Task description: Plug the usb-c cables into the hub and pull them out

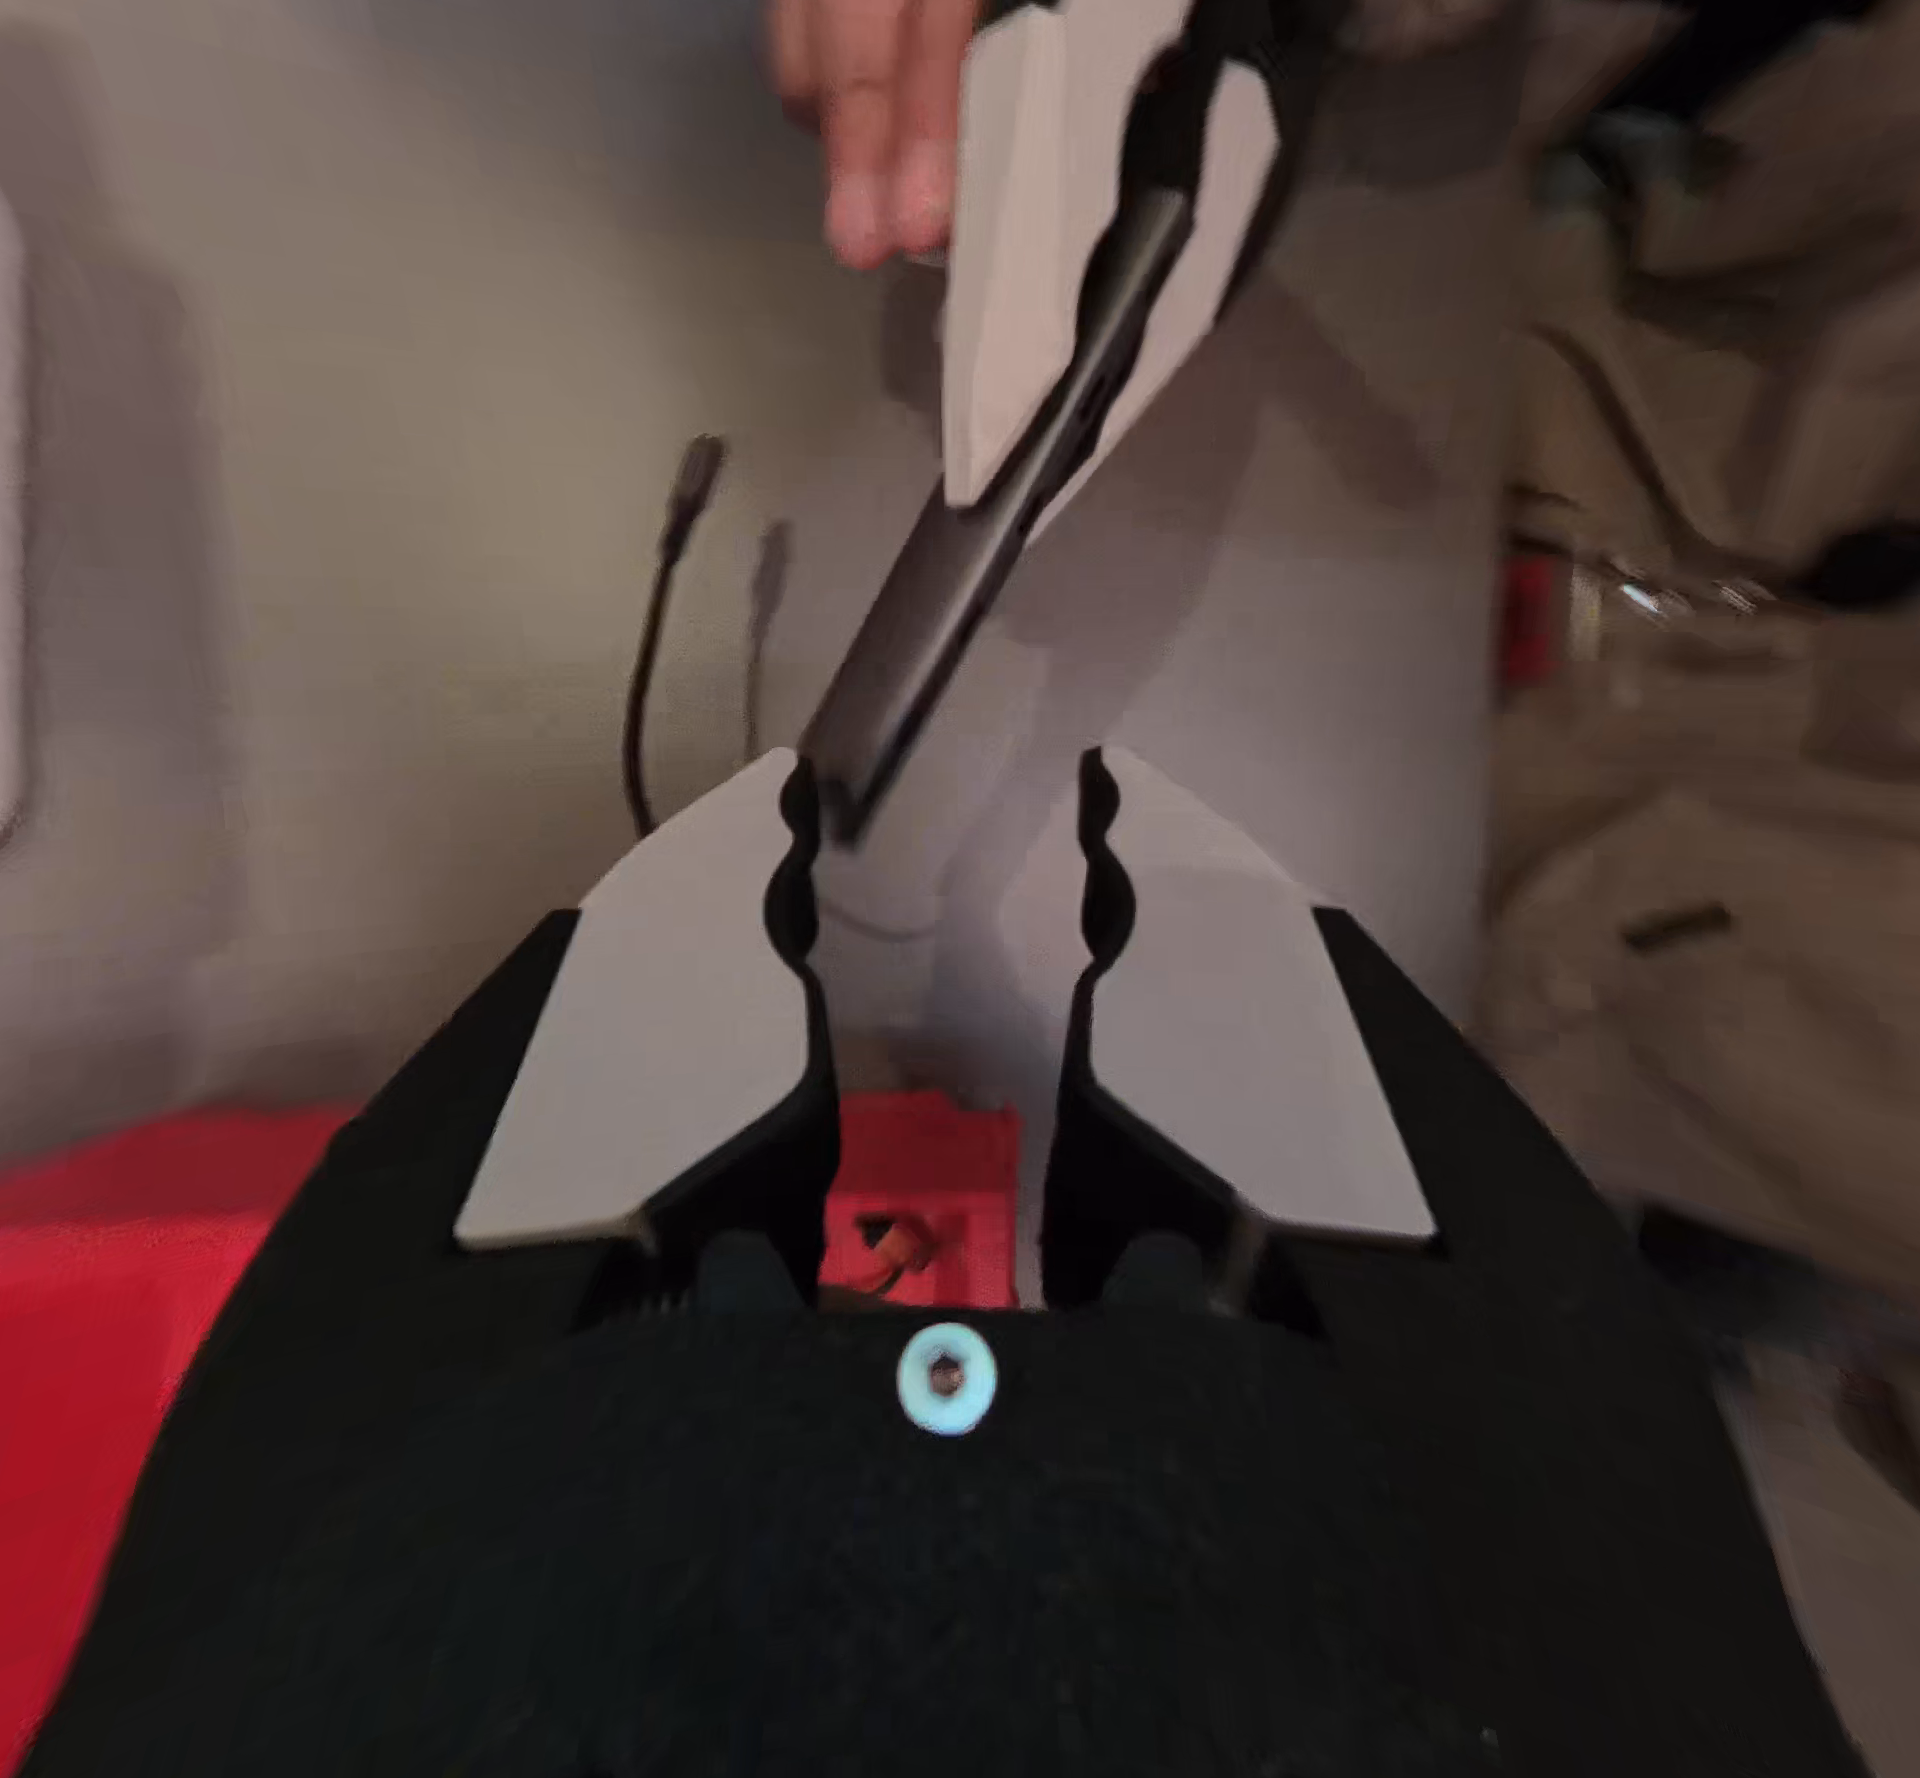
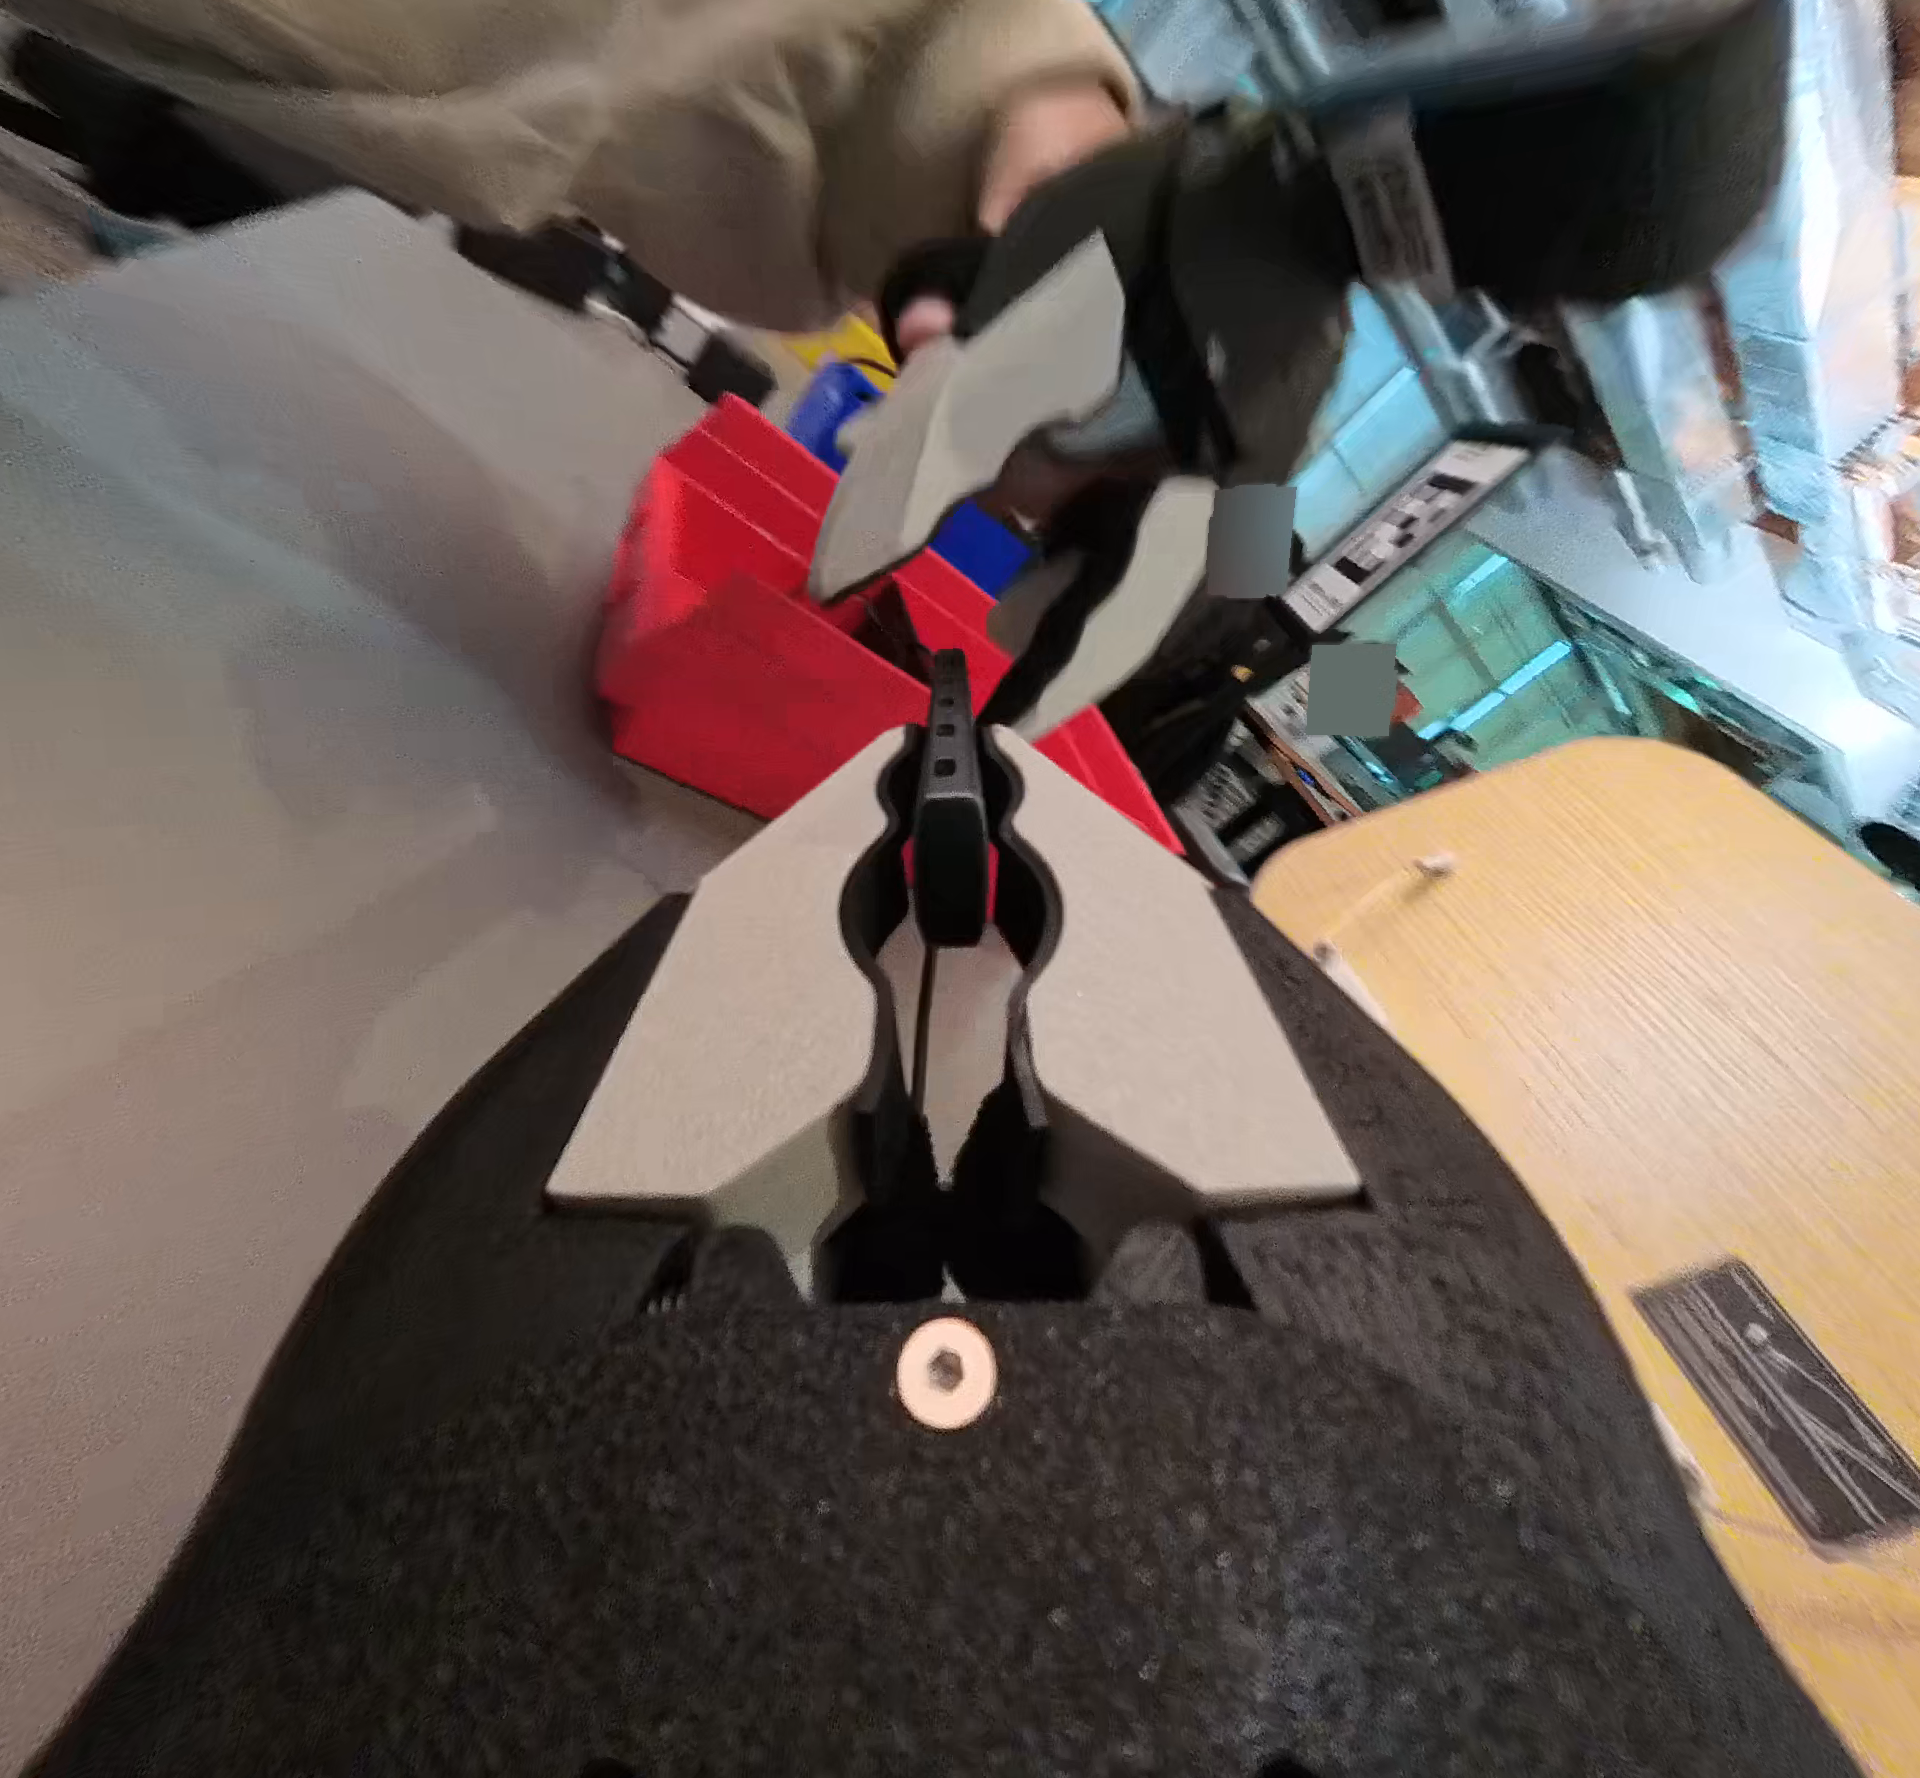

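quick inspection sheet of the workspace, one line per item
surface: pale grey tabletop; a wooden table stands beside it
job's things: black hub held off the table, its port edge showing
clutter: red bins and a blue bin on the tabletop
grippers: right tool shut on the hub; left tool open and empty, the hub's free end at its left finger
cables: two dark cables lie loose on the tabletop, unplugged; a thin lead hangs from the hub
surroundings: person's beige sleeve, shelving behind; both views blurred
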`<action>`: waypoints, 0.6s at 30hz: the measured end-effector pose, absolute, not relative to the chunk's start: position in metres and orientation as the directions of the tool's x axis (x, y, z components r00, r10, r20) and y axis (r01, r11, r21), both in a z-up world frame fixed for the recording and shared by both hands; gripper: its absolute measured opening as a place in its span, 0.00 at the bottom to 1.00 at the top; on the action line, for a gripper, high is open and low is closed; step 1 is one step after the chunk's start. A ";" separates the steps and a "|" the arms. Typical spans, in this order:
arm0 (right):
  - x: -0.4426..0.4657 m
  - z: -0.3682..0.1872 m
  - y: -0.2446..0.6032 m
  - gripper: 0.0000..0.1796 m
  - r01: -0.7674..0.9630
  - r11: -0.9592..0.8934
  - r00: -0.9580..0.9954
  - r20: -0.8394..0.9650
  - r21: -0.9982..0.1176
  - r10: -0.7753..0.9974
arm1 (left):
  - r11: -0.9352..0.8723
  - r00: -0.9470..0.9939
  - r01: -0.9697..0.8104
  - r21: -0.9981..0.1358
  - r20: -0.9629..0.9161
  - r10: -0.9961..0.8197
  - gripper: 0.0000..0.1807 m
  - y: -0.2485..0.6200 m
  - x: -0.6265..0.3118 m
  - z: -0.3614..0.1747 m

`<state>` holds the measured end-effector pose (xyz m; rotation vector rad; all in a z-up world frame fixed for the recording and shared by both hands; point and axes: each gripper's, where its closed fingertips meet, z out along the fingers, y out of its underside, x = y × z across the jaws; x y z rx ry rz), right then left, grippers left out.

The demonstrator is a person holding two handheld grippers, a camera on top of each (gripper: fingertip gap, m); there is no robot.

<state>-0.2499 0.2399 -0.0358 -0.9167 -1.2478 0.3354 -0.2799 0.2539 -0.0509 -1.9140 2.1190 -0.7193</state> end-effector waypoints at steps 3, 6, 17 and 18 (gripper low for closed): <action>-0.241 -0.038 0.285 0.05 0.311 0.613 0.423 0.684 -0.726 0.595 | -0.137 0.161 -0.769 -0.624 0.017 -0.987 0.26 0.274 -0.298 -0.002; -0.235 -0.056 0.315 0.05 0.297 0.551 0.524 0.615 -0.780 0.589 | -0.325 0.401 -0.361 -0.874 0.169 -0.900 0.20 0.225 -0.324 0.047; -0.253 -0.082 0.283 0.05 0.376 0.626 0.439 0.726 -0.683 0.529 | -0.411 0.867 0.267 -0.872 0.403 -0.292 0.18 0.117 -0.430 -0.122; -0.253 -0.081 0.284 0.05 0.374 0.621 0.445 0.721 -0.689 0.532 | -0.401 0.862 0.246 -0.882 0.388 -0.326 0.19 0.118 -0.428 -0.115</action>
